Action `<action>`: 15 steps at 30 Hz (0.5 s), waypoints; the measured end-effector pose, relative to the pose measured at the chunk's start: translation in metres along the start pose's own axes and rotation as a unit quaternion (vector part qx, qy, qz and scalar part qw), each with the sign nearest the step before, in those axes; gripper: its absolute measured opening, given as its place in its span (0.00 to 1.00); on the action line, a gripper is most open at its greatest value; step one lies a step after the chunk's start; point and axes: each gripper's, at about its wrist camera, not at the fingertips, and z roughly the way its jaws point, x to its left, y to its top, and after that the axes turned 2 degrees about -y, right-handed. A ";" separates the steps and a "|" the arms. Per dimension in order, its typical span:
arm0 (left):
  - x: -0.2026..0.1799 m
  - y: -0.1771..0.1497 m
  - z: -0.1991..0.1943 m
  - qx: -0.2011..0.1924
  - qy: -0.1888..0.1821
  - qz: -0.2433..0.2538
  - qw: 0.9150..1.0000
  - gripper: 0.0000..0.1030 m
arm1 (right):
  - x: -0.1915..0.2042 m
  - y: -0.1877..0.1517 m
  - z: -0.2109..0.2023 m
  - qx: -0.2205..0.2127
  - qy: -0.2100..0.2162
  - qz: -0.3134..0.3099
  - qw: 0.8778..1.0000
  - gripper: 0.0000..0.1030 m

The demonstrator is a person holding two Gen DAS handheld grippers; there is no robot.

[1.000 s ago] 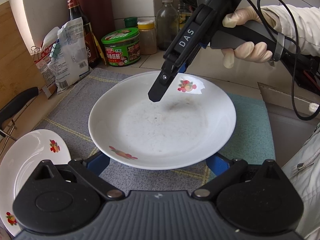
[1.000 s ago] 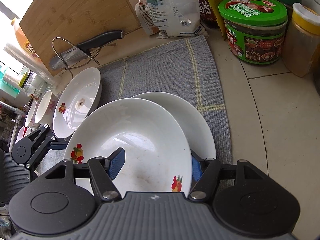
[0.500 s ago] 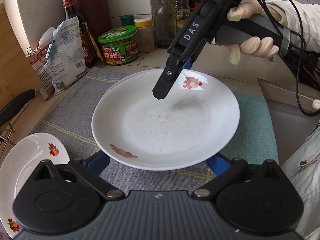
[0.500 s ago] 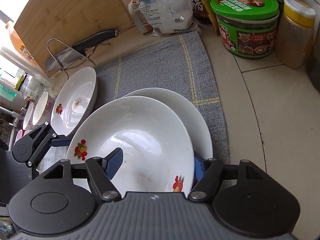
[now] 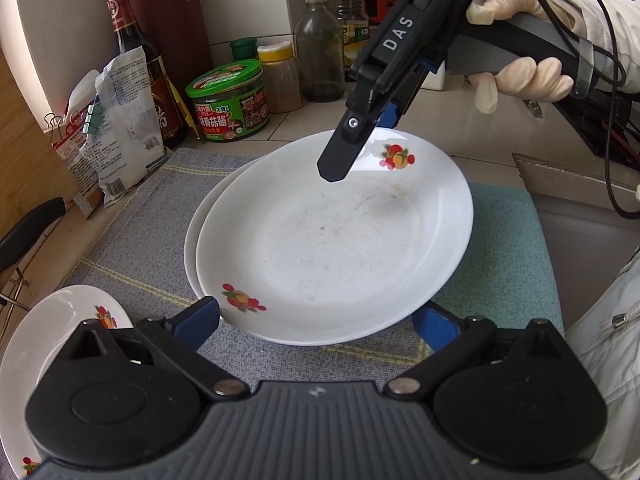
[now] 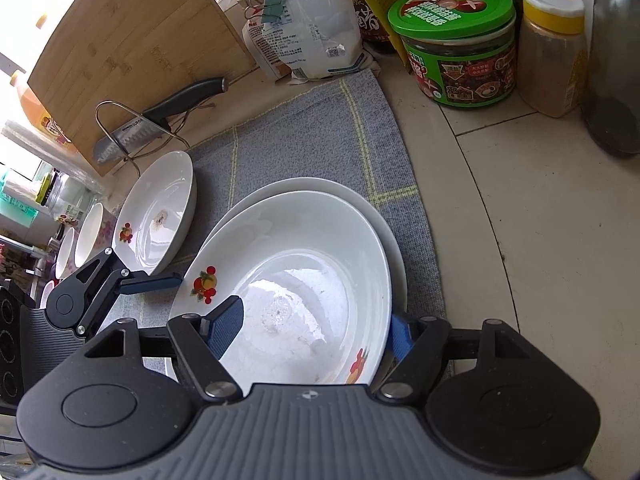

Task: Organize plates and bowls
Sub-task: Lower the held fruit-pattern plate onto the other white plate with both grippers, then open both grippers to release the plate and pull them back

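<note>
A white plate with fruit prints (image 5: 332, 248) is held at its far rim by my right gripper (image 5: 360, 148), one finger over the rim and one under. It hangs just above a second white plate (image 5: 200, 236) on the grey mat (image 5: 132, 224). In the right wrist view the held plate (image 6: 292, 292) sits between my right fingers (image 6: 226, 326) over the lower plate (image 6: 394, 240). My left gripper (image 5: 316, 320) is open, its fingers either side of the near rim, empty. A third plate (image 5: 52, 328) lies at the near left.
A green-lidded jar (image 5: 230, 100), a yellow-lidded jar (image 5: 280, 76), bottles (image 5: 324, 44) and a white bag (image 5: 124, 120) stand at the back. A cutting board (image 6: 132, 44) and a knife (image 6: 160, 120) on a wire rack are at the left, with small bowls (image 6: 86, 236) beyond.
The right gripper has carried the held plate further over the lower plate, which now shows only as a crescent. The left gripper has stayed open near the plate's near rim.
</note>
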 end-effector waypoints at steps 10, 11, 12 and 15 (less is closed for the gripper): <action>-0.004 -0.002 -0.006 -0.009 0.000 0.001 1.000 0.99 | 0.000 -0.004 -0.007 -0.009 -0.006 0.015 1.000 0.76; -0.004 -0.002 -0.006 -0.010 -0.001 0.001 1.000 0.99 | 0.000 -0.005 -0.009 -0.010 -0.006 0.017 1.000 0.76; -0.004 -0.002 -0.007 -0.011 -0.002 0.001 1.000 0.99 | 0.000 -0.006 -0.010 -0.011 -0.006 0.018 1.000 0.77; -0.005 -0.003 -0.008 -0.014 -0.001 0.001 1.000 0.99 | 0.000 -0.008 -0.011 -0.014 -0.007 0.020 1.000 0.77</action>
